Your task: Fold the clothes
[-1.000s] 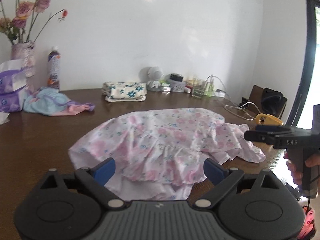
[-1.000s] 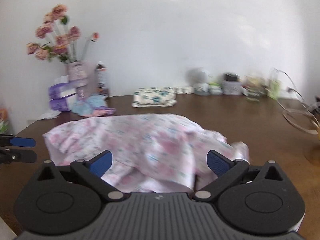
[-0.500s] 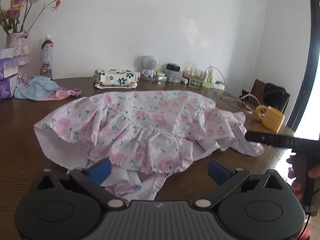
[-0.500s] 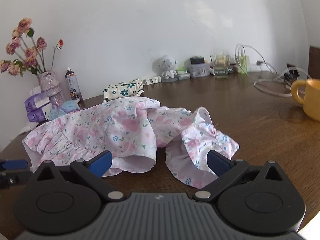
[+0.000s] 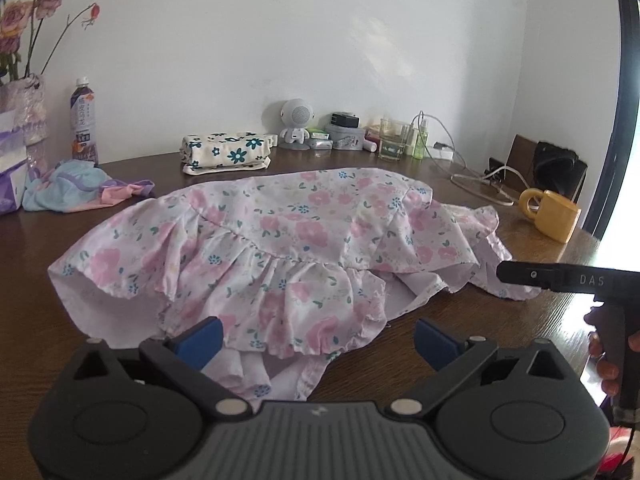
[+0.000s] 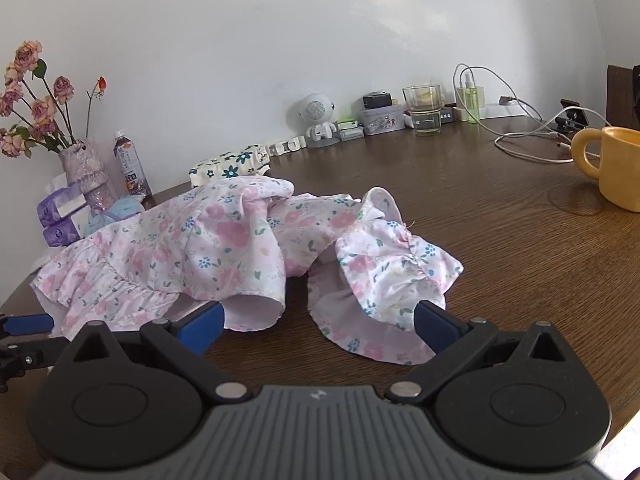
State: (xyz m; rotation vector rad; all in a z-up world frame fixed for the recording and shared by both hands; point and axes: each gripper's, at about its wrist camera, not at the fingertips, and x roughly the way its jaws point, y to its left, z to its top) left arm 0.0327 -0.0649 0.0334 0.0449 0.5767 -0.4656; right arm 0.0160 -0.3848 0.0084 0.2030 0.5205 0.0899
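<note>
Our left gripper (image 5: 316,342) hangs spread wide with nothing between its pads, low over the near ruffled hem of the dress (image 5: 280,248); our right gripper (image 6: 318,330) is likewise released and empty, facing the flared sleeve end of the same dress (image 6: 224,248). The dress lies crumpled in a loose heap on the table (image 6: 500,240), near its front edge. We judge it thin, light and limp (cotton, by the look), so it should sag and slide wherever it is not held, and one layer may come away alone. The best holds look like the seamed edges: hem corners or shoulder seams, pinched through both layers, then lifted apart to spread it flat.
</note>
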